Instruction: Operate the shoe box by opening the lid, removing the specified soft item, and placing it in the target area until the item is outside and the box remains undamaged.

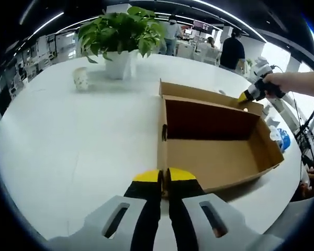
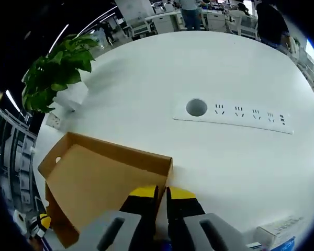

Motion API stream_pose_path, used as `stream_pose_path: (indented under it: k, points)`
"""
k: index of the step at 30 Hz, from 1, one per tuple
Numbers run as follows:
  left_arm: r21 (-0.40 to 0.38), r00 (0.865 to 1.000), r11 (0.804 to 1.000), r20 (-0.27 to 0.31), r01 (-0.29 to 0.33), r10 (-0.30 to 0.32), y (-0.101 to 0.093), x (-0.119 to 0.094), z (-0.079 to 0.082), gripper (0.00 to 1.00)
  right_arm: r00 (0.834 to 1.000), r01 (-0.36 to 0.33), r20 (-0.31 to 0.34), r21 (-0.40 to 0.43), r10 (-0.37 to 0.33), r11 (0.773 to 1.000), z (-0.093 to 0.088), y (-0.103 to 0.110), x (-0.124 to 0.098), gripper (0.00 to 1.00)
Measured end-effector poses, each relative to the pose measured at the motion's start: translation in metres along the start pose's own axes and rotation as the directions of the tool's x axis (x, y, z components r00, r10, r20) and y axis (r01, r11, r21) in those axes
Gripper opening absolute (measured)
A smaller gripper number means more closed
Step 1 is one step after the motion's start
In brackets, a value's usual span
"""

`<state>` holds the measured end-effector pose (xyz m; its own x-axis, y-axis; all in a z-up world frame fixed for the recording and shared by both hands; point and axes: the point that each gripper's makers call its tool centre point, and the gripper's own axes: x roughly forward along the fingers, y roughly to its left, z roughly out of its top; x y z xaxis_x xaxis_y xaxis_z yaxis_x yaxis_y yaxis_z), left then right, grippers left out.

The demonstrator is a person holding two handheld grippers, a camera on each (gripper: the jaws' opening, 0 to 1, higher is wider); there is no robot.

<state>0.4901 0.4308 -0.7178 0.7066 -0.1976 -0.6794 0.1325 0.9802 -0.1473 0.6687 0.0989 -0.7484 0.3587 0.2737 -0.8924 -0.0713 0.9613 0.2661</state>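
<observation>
Corrugated cardboard, thin single-wall by the look of it: the shoe box (image 1: pixel 214 146) sits open on the white table (image 1: pixel 73 146), interior bare brown in the left gripper view, no soft item visible inside or on the table, so can't say where it is. Left gripper (image 1: pixel 164 177) has its yellow-tipped jaws together, right at the near corner of the box; looks pinched on the wall edge but the contact is hidden, can't confirm. Right gripper (image 2: pixel 161 194) also has jaws together at the edge of the lid flap (image 2: pixel 102 178), which reads as folded back past the far wall; from the left gripper view its tip sits on that far rim, a hand behind it. Whether it actually clamps the cardboard, can't tell. Handling call: box is light and will slide on the smooth tabletop, so it needs one gripper as anchor. Walls are stiff in-plane but crease easily, so grip at corners or near the fold, not mid-panel, and use light pressure. Potted plant (image 1: pixel 120 34), small cup (image 1: pixel 80 78) and power strip (image 2: pixel 233 116) stand well apart from the box.
</observation>
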Motion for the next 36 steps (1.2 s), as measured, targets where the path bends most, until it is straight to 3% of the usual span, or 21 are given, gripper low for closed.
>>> stream_pose_path:
  k: [8,20,36]
  points:
    - [-0.01,1.0,1.0,0.002,0.0,0.0,-0.001,0.001,0.0,0.02,0.999,0.034,-0.004,-0.047,-0.034,0.998,0.001,0.0,-0.003,0.0]
    - [-0.016,1.0,1.0,0.002,0.002,-0.001,-0.002,0.002,0.001,0.01,0.999,0.049,0.015,-0.026,-0.049,0.998,0.006,0.0,-0.012,0.0]
    - [-0.043,1.0,0.999,-0.005,0.005,-0.005,0.0,0.001,-0.001,0.01,0.996,0.047,0.084,-0.039,-0.044,0.998,0.02,0.012,-0.034,0.0]
